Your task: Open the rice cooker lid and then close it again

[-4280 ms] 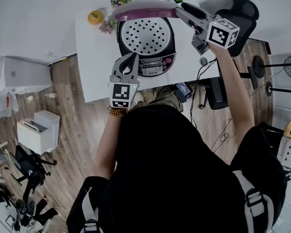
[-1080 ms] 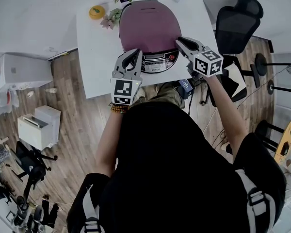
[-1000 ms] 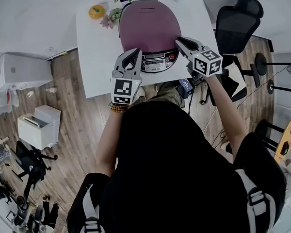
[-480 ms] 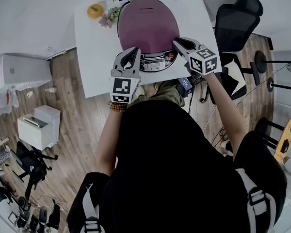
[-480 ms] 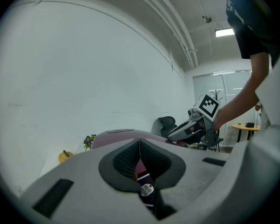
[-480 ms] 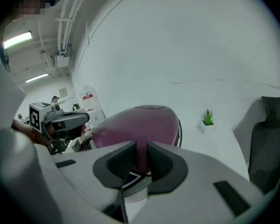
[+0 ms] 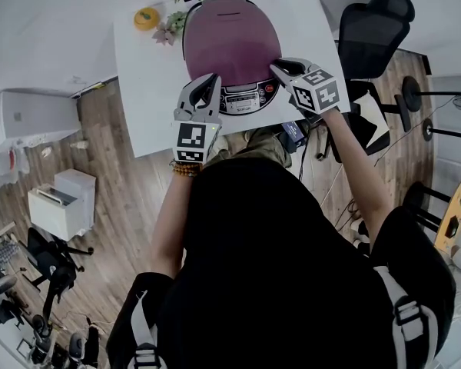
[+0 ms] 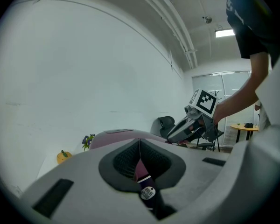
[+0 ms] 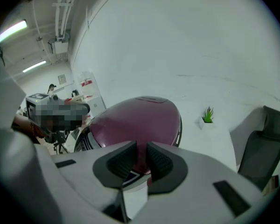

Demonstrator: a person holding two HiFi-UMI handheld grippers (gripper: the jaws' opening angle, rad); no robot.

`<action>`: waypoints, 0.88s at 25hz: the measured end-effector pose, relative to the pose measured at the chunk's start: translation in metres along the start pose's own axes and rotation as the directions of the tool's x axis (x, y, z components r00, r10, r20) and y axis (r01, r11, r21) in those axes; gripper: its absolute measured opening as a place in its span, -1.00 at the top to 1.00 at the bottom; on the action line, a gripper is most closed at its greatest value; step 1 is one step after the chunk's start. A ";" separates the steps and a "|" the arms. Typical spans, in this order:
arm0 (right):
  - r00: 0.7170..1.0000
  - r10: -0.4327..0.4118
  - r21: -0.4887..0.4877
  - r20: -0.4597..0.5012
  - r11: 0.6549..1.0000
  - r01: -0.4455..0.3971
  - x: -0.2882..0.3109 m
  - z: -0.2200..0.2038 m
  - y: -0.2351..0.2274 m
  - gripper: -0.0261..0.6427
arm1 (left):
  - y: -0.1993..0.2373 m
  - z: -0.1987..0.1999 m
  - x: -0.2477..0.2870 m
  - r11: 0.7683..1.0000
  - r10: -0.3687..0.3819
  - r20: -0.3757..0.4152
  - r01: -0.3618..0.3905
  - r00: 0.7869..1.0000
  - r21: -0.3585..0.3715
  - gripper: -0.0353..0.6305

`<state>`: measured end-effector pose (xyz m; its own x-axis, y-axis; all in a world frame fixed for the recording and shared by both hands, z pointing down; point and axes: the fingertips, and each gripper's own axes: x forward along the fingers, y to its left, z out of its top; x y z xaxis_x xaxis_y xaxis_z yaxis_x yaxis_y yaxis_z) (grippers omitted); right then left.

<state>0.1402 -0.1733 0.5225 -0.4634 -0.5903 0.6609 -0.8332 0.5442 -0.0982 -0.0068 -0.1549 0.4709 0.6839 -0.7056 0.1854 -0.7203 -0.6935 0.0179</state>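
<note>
White worktop (image 7: pixel 150 83) holds your round maroon rice cooker (image 7: pixel 246 98), lid (image 7: pixel 230 41) down; left gripper (image 7: pixel 208 81) pressed together, right gripper (image 7: pixel 277 68) slightly spread, empty; you look finished.

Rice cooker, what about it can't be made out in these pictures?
- Control panel: head view, print too small to read.
- Rice cooker front: right gripper view, mostly behind fingers of right gripper.
- Its body: left gripper view, behind left gripper; only lid top shows.
</note>
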 end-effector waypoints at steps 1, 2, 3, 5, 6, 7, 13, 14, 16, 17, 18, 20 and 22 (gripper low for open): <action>1.000 -0.002 -0.023 -0.025 1.000 0.001 0.001 0.000 0.001 0.69 | 0.000 -0.001 0.001 1.000 -0.001 -0.001 0.001 1.000 -0.002 0.82; 0.999 -0.003 -0.043 -0.049 0.999 0.001 0.002 0.000 0.001 0.70 | 0.000 -0.001 0.001 1.000 -0.002 -0.003 0.002 1.000 -0.003 0.82; 0.997 -0.005 -0.058 -0.073 0.998 0.000 0.002 0.000 0.002 0.70 | 0.000 -0.001 0.002 1.000 -0.003 -0.004 0.003 1.000 -0.003 0.82; 0.993 -0.006 -0.079 -0.117 0.997 -0.003 0.004 0.000 0.003 0.71 | 0.001 -0.002 0.003 1.000 -0.005 -0.006 0.005 1.000 -0.003 0.82; 0.990 -0.008 -0.086 -0.139 0.996 -0.004 0.005 0.000 0.003 0.72 | 0.002 -0.002 0.004 1.000 -0.006 -0.005 0.006 1.000 -0.003 0.82; 0.987 -0.010 -0.092 -0.160 0.996 -0.005 0.005 0.001 0.004 0.72 | 0.003 -0.002 0.005 1.000 -0.007 -0.005 0.007 1.000 -0.005 0.82; 0.954 -0.075 -0.208 -0.290 0.978 0.013 0.009 -0.001 0.009 0.77 | 0.014 -0.016 0.012 0.999 0.016 -0.123 -0.020 0.992 -0.034 0.82; 0.948 -0.088 -0.233 -0.306 0.972 0.015 0.009 -0.001 0.010 0.78 | 0.016 -0.020 0.012 0.998 0.014 -0.155 -0.023 0.988 -0.052 0.82; 0.943 -0.105 -0.264 -0.315 0.964 0.019 0.009 0.000 0.012 0.79 | 0.019 -0.026 0.012 0.997 -0.005 -0.220 -0.012 0.975 -0.077 0.82; 0.945 -0.108 -0.269 -0.309 0.963 0.022 0.008 0.000 0.013 0.80 | 0.019 -0.031 0.012 0.997 -0.021 -0.260 0.000 0.965 -0.079 0.82; 0.948 -0.108 -0.266 -0.300 0.964 0.026 0.008 0.000 0.013 0.80 | 0.019 -0.036 0.012 0.996 -0.038 -0.299 0.013 0.953 -0.084 0.82; 0.952 -0.105 -0.251 -0.288 0.968 0.031 0.008 0.000 0.012 0.81 | 0.020 -0.042 0.013 0.991 -0.072 -0.345 0.030 0.936 -0.127 0.82; 0.950 -0.104 -0.248 -0.293 0.968 0.030 0.009 -0.001 0.011 0.81 | 0.021 -0.043 0.015 0.984 -0.101 -0.368 0.038 0.924 -0.174 0.82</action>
<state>0.1273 -0.1717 0.5282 -0.2651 -0.4429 0.8565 -0.7459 0.6571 0.1089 -0.0169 -0.1733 0.5166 0.6623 -0.5282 0.5314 -0.7027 -0.6841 0.1958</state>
